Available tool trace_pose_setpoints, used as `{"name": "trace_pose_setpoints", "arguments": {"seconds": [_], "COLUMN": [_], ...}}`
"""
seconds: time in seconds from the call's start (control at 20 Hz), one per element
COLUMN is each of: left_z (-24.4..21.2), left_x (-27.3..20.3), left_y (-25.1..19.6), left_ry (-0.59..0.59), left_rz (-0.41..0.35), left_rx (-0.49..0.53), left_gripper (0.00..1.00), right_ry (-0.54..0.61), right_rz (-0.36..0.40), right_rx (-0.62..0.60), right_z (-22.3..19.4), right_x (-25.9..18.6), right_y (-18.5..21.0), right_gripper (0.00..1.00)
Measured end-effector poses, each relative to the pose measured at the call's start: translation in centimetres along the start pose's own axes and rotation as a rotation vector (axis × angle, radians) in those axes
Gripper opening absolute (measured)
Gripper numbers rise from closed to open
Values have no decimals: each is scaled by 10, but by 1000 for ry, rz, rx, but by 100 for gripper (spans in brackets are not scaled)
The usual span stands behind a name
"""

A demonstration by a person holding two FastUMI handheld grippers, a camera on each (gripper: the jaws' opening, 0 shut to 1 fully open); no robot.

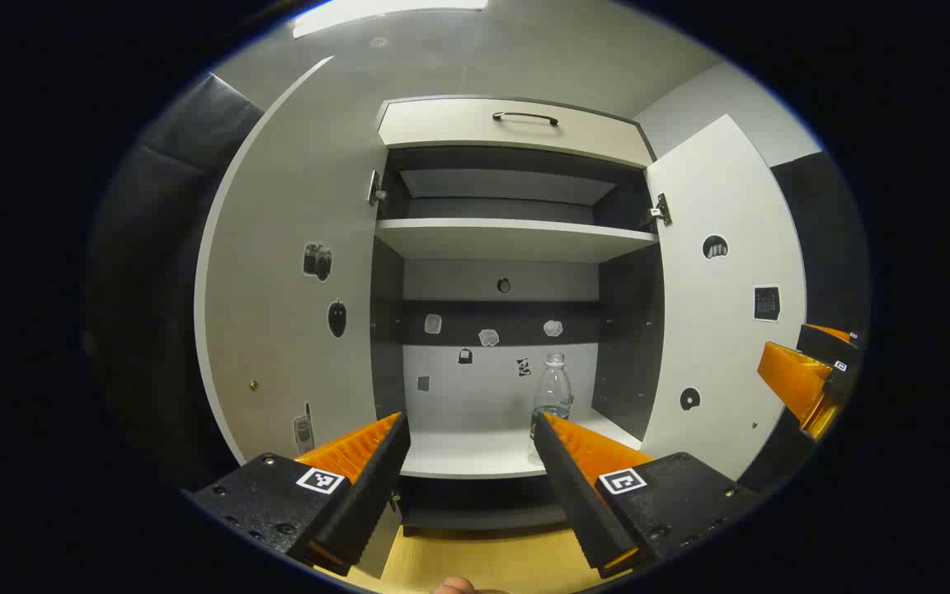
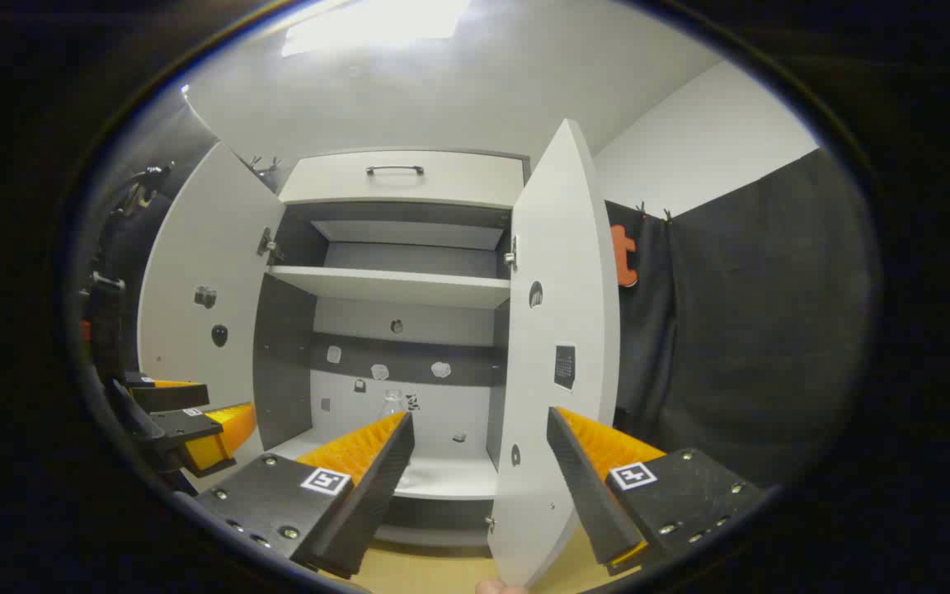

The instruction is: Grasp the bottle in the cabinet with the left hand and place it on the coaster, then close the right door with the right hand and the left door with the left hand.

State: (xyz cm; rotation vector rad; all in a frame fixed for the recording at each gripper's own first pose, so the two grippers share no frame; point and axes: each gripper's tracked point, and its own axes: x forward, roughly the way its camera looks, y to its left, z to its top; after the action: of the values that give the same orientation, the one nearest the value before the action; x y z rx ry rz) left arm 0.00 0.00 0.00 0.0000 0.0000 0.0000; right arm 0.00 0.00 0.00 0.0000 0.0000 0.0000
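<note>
the clear plastic bottle [image 1: 553, 392] stands upright on the lower shelf [image 1: 475, 454] of the open cabinet [image 1: 516, 132], toward the right side of the compartment and close to the right inner wall. in the left gripper view it sits straight ahead but off to the right of the aim line: its lower body is partly hidden behind the tip of the right-hand finger, not in the gap between the two fingers. the left tongs [image 1: 468, 431] are spread wide and hold nothing, and they appear to be short of the shelf's front edge, well apart from the bottle.

so the coming reach likely turns on a shift to the right before going in, so the bottle's upright axis comes between the fingers; a side-on grasp around the body seems to suit, since the long axis is vertical.

the right tongs [image 2: 479, 425] are also spread wide and empty. in the right gripper view the edge of the right door [image 2: 562, 330] stands between the two fingers, swung open, and only the bottle's neck [image 2: 393, 402] shows, above the left finger. the left door [image 1: 293, 272] is swung wide open. the left tongs are the nearer pair to the bottle by my reading, as the task wants. i cannot make out the coaster.
</note>
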Motion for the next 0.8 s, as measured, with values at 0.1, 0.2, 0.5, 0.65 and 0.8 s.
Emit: {"name": "trace_pose_setpoints", "arguments": {"seconds": [0.1,0.2,0.5,0.65,0.8], "left_z": [0,1,1,0,0], "left_x": [-1,-2,-3,-3,-3], "left_y": [1,2,7,7,7], "left_ry": [0,-2,-2,-2,-3], "left_rz": [0,-1,0,-3,-9], "left_rx": [-1,-2,-4,-3,-3], "left_gripper": [96,96,96,96,96], "right_ry": [0,4,4,9,13], "right_rz": [-5,-5,-6,-8,-15], "right_rx": [-3,1,-8,-1,1], "right_z": [0,-1,-3,-3,-5], "right_x": [0,-1,-2,-3,-2], "right_y": [-1,-1,-1,0,-2], "right_gripper": [99,99,99,99,95]}}
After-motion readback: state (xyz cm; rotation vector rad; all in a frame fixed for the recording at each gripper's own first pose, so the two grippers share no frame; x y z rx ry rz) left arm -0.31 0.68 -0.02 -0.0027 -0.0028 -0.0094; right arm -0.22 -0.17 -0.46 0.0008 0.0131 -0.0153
